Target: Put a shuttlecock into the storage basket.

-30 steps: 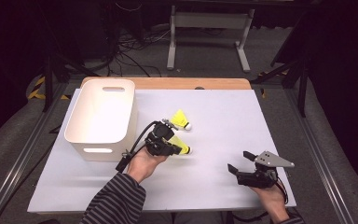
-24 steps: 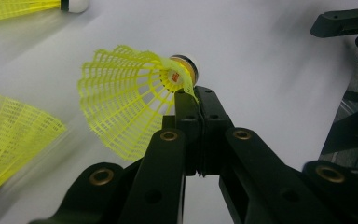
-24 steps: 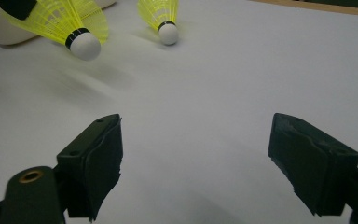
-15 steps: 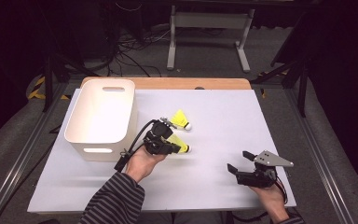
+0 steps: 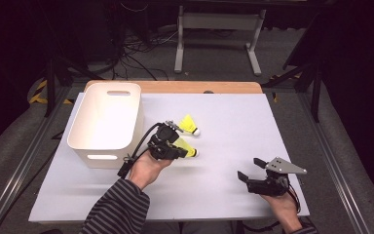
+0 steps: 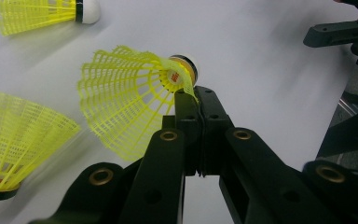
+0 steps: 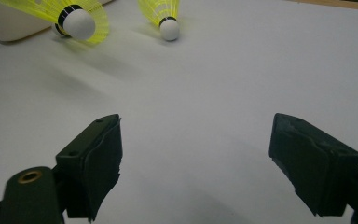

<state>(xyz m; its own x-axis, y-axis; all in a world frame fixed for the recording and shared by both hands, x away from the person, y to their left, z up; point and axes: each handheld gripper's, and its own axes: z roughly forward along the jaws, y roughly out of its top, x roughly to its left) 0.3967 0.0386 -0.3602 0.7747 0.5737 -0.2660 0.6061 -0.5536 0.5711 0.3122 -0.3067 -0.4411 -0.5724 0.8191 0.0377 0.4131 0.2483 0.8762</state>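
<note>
The yellow shuttlecock (image 6: 135,100) is clamped by its skirt edge in the closed left gripper (image 6: 196,100), just beside the white bin (image 5: 106,119) — a second shuttlecock (image 5: 190,125) lies near. The right gripper (image 5: 251,167) is held wide open, empty, well apart on the table (image 5: 233,126).

The left gripper (image 6: 196,100) has its black jaws pressed together on the skirt edge of a yellow shuttlecock (image 6: 130,98), just beside its white cork, which points away toward the upper right. A second shuttlecock (image 6: 42,14) lies on the white table (image 6: 242,46) at the top left, cork to the right, and a third (image 6: 14,140) sits at the left edge with its dark band at the bottom. The other gripper (image 6: 340,35) shows at the top right corner, well apart.
</note>
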